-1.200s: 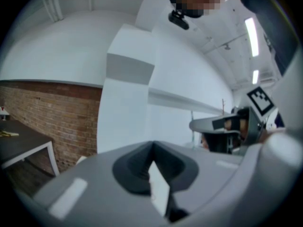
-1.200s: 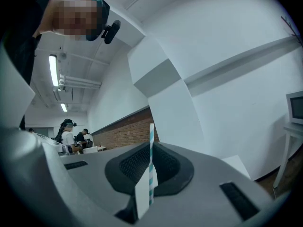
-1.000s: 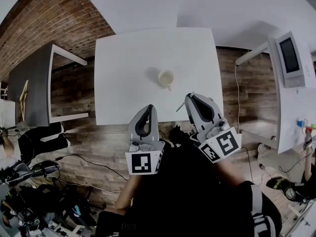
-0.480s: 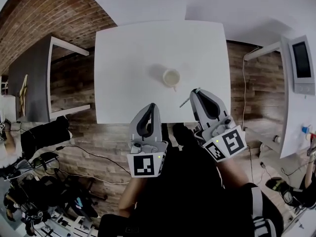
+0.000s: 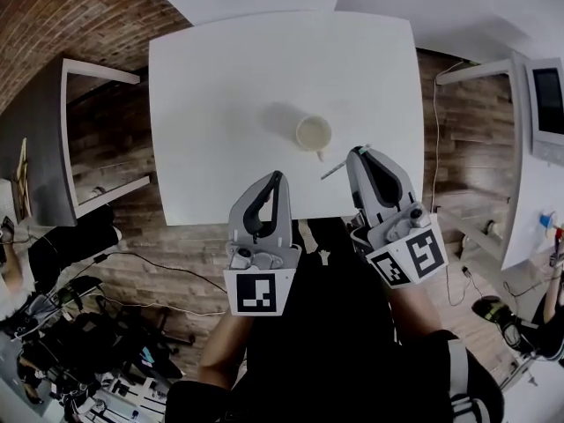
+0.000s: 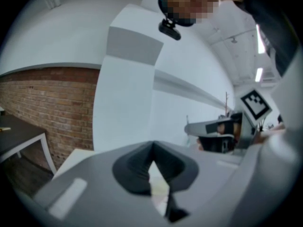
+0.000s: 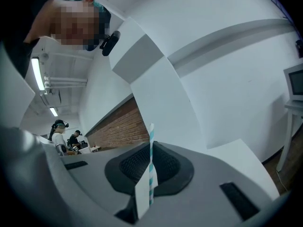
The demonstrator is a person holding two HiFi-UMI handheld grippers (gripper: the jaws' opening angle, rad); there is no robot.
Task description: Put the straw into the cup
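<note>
A cream cup (image 5: 314,134) stands upright near the middle of the white table (image 5: 220,86). My right gripper (image 5: 355,152) hovers over the table's near edge, just right of the cup and nearer to me. It is shut on a teal-and-white striped straw (image 7: 151,160). The straw (image 5: 335,169) sticks out sideways from the jaws, short of the cup. My left gripper (image 5: 277,176) sits at the table's near edge, left of the cup, jaws together and holding nothing. In the left gripper view the jaws (image 6: 152,148) meet at the tips, and the right gripper (image 6: 222,131) shows beyond them.
A dark grey desk (image 5: 40,148) stands to the left. A white desk with a monitor (image 5: 551,95) is on the right. Cables (image 5: 150,267) run over the wood floor below the table. People (image 7: 59,136) stand far back by a brick wall.
Both grippers have moved forward to the table's near edge. The right gripper, still holding the straw, has come closer to the cup. The cup has not moved.
</note>
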